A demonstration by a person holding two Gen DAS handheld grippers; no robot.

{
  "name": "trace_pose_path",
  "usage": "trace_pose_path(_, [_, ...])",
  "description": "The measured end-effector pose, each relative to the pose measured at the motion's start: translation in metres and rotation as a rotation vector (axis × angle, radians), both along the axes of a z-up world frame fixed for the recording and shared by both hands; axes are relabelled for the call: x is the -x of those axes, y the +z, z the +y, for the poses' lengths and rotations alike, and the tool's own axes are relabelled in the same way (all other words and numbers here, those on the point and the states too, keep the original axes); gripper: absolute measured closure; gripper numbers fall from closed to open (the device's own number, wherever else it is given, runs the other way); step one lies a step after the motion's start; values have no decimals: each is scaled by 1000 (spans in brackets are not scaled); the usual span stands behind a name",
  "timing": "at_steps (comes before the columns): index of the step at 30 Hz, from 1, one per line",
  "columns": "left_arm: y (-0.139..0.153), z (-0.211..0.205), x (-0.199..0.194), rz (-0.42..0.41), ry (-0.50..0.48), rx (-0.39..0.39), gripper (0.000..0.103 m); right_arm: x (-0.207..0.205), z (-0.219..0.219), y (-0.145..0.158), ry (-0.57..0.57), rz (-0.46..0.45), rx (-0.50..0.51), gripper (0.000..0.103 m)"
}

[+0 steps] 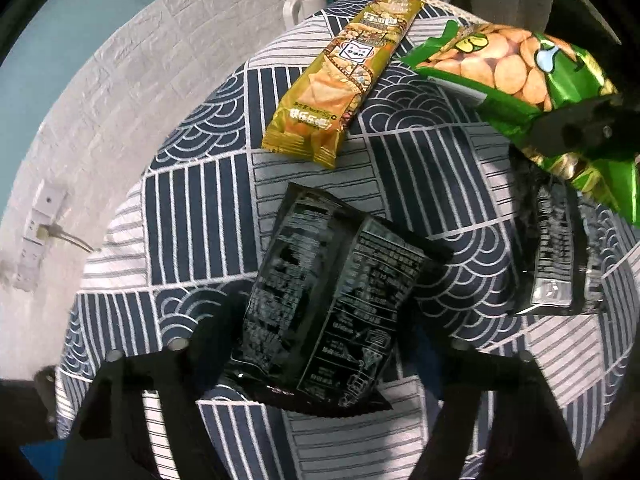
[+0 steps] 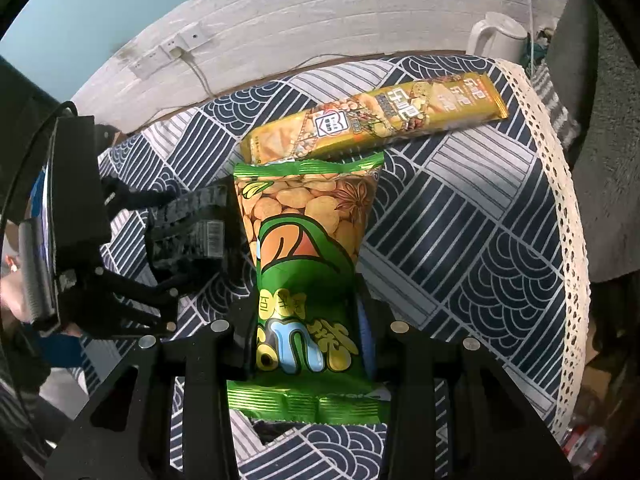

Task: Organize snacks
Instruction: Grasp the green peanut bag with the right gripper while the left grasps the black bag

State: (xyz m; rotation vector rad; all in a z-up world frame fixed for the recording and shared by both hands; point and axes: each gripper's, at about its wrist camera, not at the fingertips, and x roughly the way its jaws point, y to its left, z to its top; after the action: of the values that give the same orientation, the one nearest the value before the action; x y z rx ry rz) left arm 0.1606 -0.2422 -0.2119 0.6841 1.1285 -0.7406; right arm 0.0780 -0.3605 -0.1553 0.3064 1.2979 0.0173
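My left gripper (image 1: 320, 344) is shut on a black snack packet (image 1: 324, 300), back side up with white print, held just over the patterned tablecloth (image 1: 200, 208). My right gripper (image 2: 306, 320) is shut on a green peanut packet (image 2: 304, 248), squeezed at its middle and held above the table; this packet also shows in the left wrist view (image 1: 516, 76), with the right gripper's fingers (image 1: 580, 128) on it. A long yellow snack packet (image 1: 344, 80) lies flat on the cloth at the far side; it also shows in the right wrist view (image 2: 372, 120). A second black packet (image 1: 552, 248) lies under the green one.
The round table has a navy and white cloth with a lace edge (image 2: 560, 184). A white kettle (image 2: 496, 36) stands at the back edge by the white brick wall (image 2: 280, 12). A power strip with a cable (image 2: 176, 50) hangs on the wall.
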Motion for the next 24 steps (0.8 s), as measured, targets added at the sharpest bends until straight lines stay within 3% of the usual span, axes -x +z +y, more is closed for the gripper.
trace_pose_path(11, [13,31,8,-11,161,-11,34,2,10,8,10,-19,15,66])
trace_pose_path(24, [77,74,55,-71,298,49,34,6,41,45,58,-88,31,66])
